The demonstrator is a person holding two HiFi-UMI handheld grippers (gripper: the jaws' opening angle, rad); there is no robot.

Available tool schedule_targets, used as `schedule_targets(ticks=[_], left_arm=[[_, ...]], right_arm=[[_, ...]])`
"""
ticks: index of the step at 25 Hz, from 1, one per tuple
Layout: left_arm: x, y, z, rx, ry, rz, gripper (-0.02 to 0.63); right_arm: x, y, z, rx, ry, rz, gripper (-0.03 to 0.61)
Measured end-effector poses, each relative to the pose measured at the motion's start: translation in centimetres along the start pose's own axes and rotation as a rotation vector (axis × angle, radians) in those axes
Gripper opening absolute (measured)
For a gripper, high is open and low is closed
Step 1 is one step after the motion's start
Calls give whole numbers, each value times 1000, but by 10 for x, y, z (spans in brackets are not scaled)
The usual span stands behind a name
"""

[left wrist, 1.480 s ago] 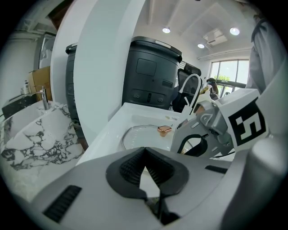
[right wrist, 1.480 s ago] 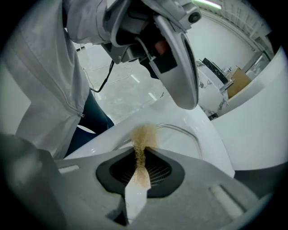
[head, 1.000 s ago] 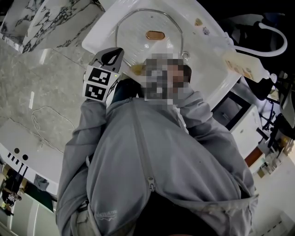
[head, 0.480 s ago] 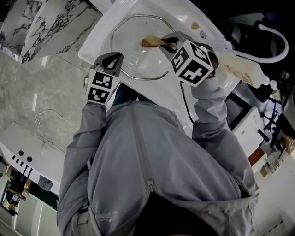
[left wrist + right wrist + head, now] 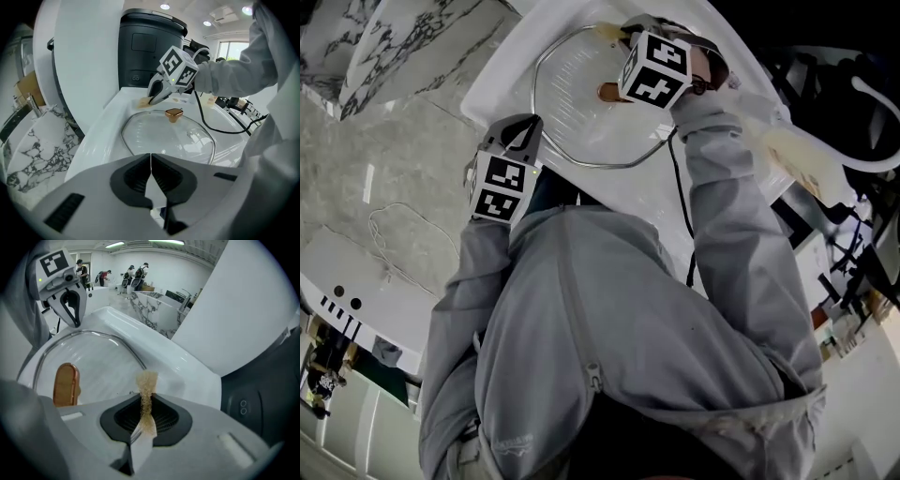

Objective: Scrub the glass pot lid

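Far left: marble desk (image 5: 403,141).

Next is the L tool (image 5: 528,122). Its jaws are pressed together w/ nothing between them. Its tip is over the near edge of the white basin (image 5: 492,84), just beside the lid's rim. The person's grey jacket (image 5: 609,337) fills the lower head view.

The lid (image 5: 581,108) lies knob-up inside the basin, approx centred. It is clear glass, round, w/ a thin metal rim. A copper-coloured knob (image 5: 607,92) sits in the middle, and fine streaks run across the glass.

The R tool (image 5: 619,30) is at the lid's far rim. It pinches a tan pad (image 5: 146,394) edge-on, w/ the frayed end poking out past the jaws. Can't tell if the pad touches the glass. A black cable (image 5: 212,127) trails from the R tool over the basin's right side.

Views differ:
- **Head view:** shows the whole layout and both tools w/ their marker cubes, but neither pair of jaws clearly.
- **L gripper view:** shows its own closed jaws and the lid from the near side. The R tool is opposite, pad at its tip. A black appliance (image 5: 150,47) stands behind the basin, which the head view doesn't show.
- **R gripper view:** shows the pad in the grip and the knob close by at left. The L tool is across the lid. In the bg, a few people (image 5: 133,275) stand far back, seen in no other view.

Counts: 1 lid, 1 knob, 1 pad, 2 tools, 1 basin, 1 cable.
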State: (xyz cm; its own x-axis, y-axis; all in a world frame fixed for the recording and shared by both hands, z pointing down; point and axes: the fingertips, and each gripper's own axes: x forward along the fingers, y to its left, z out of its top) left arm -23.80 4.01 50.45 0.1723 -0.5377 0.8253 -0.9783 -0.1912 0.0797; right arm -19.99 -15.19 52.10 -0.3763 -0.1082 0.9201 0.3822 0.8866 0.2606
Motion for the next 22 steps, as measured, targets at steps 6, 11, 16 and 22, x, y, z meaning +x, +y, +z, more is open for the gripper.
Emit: schedule_targets(ticks=[6, 11, 16, 22], left_arm=[[4, 0, -13, 7, 60, -7, 8], [7, 1, -15, 5, 83, -16, 8], [7, 1, -16, -22, 92, -16, 8], [7, 0, -16, -21, 84, -2, 8]], right_arm=[[25, 12, 5, -53, 38, 65, 46], [24, 23, 5, -46, 33, 131, 46], [12, 39, 4, -50, 33, 230, 46], [-15, 62, 8, -27, 16, 368, 46]])
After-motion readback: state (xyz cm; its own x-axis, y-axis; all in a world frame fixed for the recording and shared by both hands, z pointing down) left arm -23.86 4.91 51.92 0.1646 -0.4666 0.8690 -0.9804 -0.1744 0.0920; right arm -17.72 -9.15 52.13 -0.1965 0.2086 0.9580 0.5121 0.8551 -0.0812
